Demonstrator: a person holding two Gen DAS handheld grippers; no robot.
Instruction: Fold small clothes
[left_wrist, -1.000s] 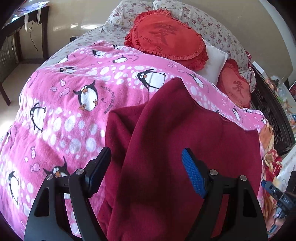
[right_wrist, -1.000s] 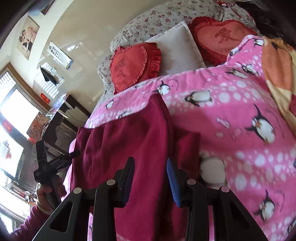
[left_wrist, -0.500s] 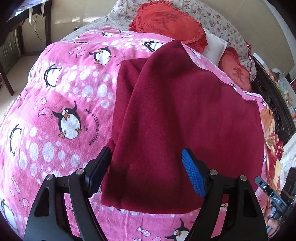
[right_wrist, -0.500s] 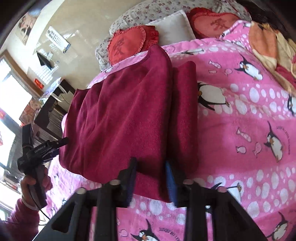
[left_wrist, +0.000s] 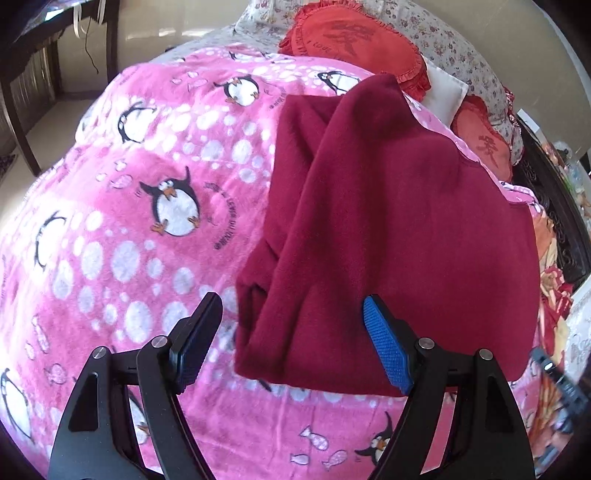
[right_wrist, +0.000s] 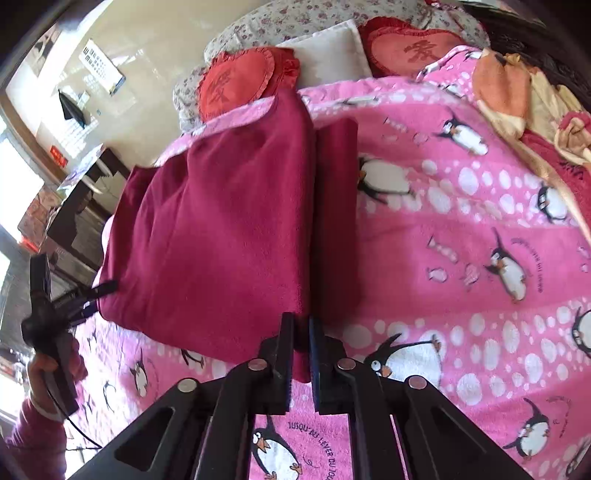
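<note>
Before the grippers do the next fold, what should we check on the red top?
1. Right hand-held gripper pinching the dark red garment: ok, nearly shut on its near edge.
2. Left hand-held gripper holding cloth: not ok, open, nothing between its fingers.
3. Garment lying on the pink penguin blanket: ok.
4. Folded sleeve strip tucked flat: cannot tell, it sticks out beside the main panel.
5. Red heart cushions clear of the garment: ok in the right wrist view.

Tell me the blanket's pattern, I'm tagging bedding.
Pink blanket printed with penguins, white spots and small fish; clearest in the right wrist view.
</note>
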